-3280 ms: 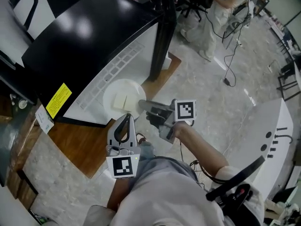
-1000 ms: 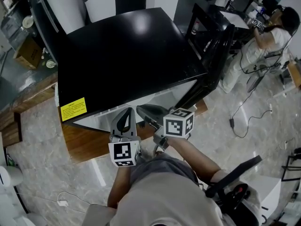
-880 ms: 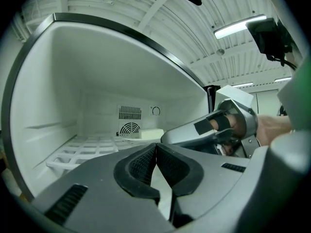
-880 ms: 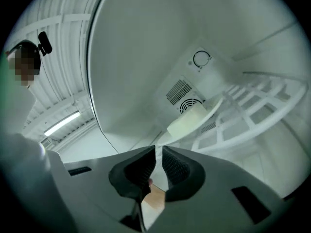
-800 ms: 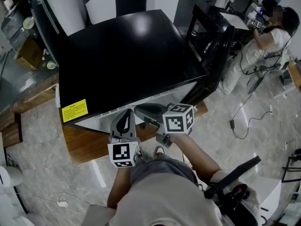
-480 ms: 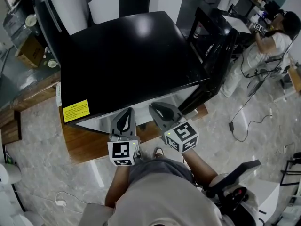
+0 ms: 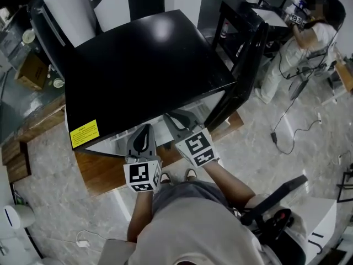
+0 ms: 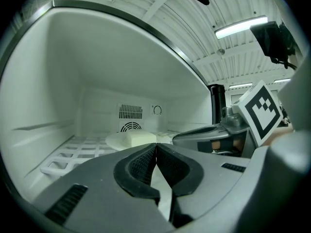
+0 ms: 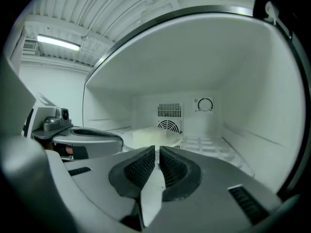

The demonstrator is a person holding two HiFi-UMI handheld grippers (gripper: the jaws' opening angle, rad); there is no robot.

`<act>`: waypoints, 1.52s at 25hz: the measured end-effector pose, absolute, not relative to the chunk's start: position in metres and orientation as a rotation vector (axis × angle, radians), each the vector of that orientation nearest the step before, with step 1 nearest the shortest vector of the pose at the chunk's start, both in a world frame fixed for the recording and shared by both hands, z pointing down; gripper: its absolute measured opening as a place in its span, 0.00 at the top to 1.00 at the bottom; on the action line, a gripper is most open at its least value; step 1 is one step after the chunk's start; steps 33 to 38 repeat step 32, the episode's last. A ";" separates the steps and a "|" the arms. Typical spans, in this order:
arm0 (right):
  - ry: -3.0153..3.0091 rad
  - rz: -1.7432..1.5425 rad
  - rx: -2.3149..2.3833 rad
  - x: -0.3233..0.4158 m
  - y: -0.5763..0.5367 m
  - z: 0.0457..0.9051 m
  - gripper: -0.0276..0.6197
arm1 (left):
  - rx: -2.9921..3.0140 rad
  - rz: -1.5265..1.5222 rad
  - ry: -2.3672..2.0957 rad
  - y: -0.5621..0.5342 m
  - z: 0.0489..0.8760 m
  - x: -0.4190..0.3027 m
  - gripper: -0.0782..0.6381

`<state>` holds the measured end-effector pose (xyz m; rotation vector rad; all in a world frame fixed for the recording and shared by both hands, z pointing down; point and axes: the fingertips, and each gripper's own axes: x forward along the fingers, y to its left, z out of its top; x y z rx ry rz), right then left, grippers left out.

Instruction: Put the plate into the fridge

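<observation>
White walls of the fridge (image 7: pixel 143 65) closed round both gripper views, with a fan grille on the back wall and a wire shelf (image 8: pixel 63 159) underneath. From the head view only its black top showed, its door (image 7: pixel 242 65) swung wide off to the right of my right tongs.

The plate (image 8: pixel 116 141) sat on that shelf, straight ahead of both tongs and deeper in, apart from them, a pale block (image 8: pixel 141 138) lying on it. Being round, it had no long axis to mind. From the right tongs (image 9: pixel 157 154) it lay ahead and a shade left; from the left tongs (image 8: pixel 155 152) much the same. I judged the right pair slightly nearer, since they reached further under the lid in the head view.

My left tongs had their pads meeting at the tip, holding nothing. My right tongs stood all but together, a thin slit between the pads, nothing in it.

So the plate looked placed; I judged that backing both tongs straight out, away from it, was what remained.
</observation>
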<state>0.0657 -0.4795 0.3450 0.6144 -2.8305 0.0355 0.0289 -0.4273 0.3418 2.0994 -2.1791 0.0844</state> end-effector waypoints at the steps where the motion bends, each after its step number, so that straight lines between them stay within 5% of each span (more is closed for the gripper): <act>1: -2.840 0.023 0.611 0.066 -0.478 0.342 0.90 | 2.094 0.079 -2.189 -0.426 0.341 0.029 0.86; 20: -2.875 0.019 0.779 0.165 -0.445 0.328 0.93 | 1.940 0.075 -2.283 -0.415 0.358 0.086 0.86; 38: -2.851 -0.018 0.774 0.182 -0.412 0.355 0.93 | 1.889 0.057 -2.302 -0.381 0.373 0.115 0.86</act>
